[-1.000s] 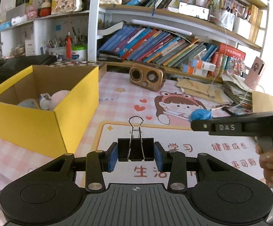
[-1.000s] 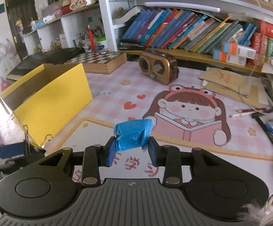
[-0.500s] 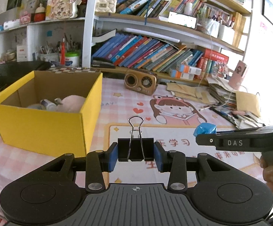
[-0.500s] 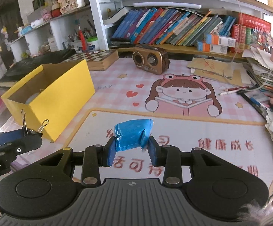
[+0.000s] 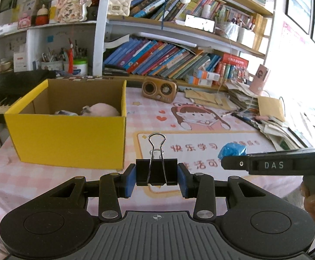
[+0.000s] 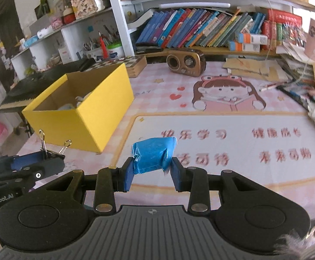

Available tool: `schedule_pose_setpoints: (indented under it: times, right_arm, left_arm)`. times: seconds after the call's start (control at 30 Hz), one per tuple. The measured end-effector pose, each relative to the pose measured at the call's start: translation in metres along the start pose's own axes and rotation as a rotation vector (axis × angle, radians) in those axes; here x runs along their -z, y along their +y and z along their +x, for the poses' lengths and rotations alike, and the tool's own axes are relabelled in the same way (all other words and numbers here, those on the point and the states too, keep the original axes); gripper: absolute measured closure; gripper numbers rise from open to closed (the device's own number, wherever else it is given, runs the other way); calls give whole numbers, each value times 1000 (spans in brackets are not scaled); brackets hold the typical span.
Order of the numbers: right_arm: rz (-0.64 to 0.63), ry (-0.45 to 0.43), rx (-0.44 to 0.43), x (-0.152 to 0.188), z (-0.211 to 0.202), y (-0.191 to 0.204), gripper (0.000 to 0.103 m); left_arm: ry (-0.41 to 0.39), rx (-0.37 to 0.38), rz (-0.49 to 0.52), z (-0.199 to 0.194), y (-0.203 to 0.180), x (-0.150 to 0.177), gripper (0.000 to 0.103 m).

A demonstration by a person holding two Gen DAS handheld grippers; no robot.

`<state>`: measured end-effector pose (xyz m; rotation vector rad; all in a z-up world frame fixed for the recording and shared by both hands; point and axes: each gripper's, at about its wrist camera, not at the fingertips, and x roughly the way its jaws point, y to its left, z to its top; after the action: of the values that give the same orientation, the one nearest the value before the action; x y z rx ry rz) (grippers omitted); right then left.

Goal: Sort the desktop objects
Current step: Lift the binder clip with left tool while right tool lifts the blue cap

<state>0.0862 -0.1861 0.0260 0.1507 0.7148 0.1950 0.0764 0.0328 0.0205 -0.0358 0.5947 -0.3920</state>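
Observation:
My left gripper (image 5: 156, 173) is shut on a black binder clip (image 5: 156, 171) with its wire handles standing up. My right gripper (image 6: 151, 164) is shut on a crumpled blue packet (image 6: 153, 155). Both hang above the pink desk mat (image 6: 233, 151), in front of an open yellow cardboard box (image 5: 70, 138) that holds a pink soft item (image 5: 102, 110) and other small things. In the left wrist view the right gripper (image 5: 224, 161) reaches in from the right with the blue packet (image 5: 232, 150) at its tip. In the right wrist view the left gripper (image 6: 55, 157) with the binder clip (image 6: 49, 149) shows at lower left.
A brown retro radio (image 5: 159, 88) stands at the back of the mat. Stacks of papers and envelopes (image 5: 266, 117) crowd the right side. A keyboard (image 5: 3, 99) and a chessboard box (image 6: 133, 64) lie behind the yellow box, under shelves of books (image 5: 161, 58).
Both grippers have drawn back and up from the desk, each still holding its object. The yellow box now sits farther ahead, with more of its inside showing.

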Motion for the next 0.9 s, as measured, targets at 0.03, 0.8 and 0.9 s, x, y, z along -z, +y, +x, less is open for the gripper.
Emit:
schedule_pose_setpoints:
  times: [0.03,0.8,0.9]
  right_arm:
    - [8,3,3,5,-2,6,70]
    - [-33,80,-35,56,-20,93,70]
    - [-60,82,-54,56,-18,104,70]
  left_arm:
    - [2,4,4,-4,3,2,65]
    - [11,-15,-48,-64,52,38,65]
    - [5,-31,-59,-67,58,39,65]
